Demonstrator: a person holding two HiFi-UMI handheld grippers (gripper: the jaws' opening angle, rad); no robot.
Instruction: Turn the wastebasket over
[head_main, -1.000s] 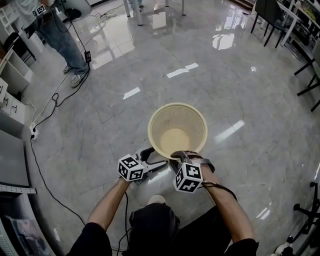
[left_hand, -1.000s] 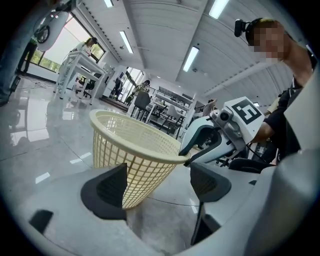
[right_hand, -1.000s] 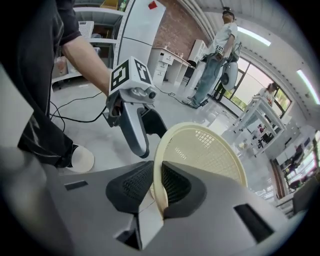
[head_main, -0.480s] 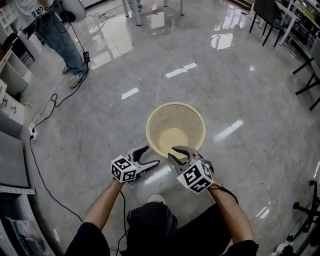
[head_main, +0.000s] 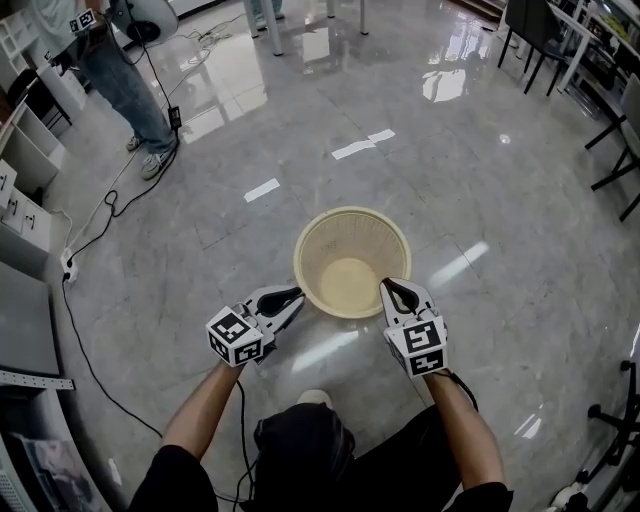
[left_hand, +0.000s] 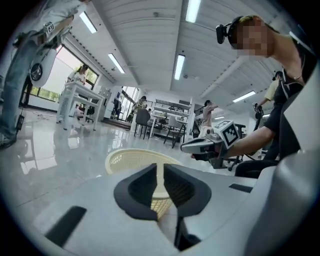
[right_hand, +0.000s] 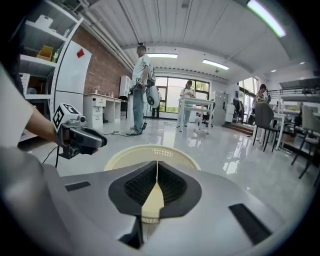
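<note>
Head view: wastebasket stands upright, mouth up, on the glossy grey floor in front of you, with your left gripper at its near-left rim and your right gripper at its near-right rim. Left gripper view: your jaws have just been closing and stand a narrow slit apart; the cream wall of the wastebasket shows through the slit, just beyond the pads. Right gripper view: your jaws are pressed together, pointing at the wastebasket's rim.

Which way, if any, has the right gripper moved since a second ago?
Yes. Against the wastebasket, the right gripper went from the near rim rightward to its right side; its jaws have just closed, apparently empty.
</note>
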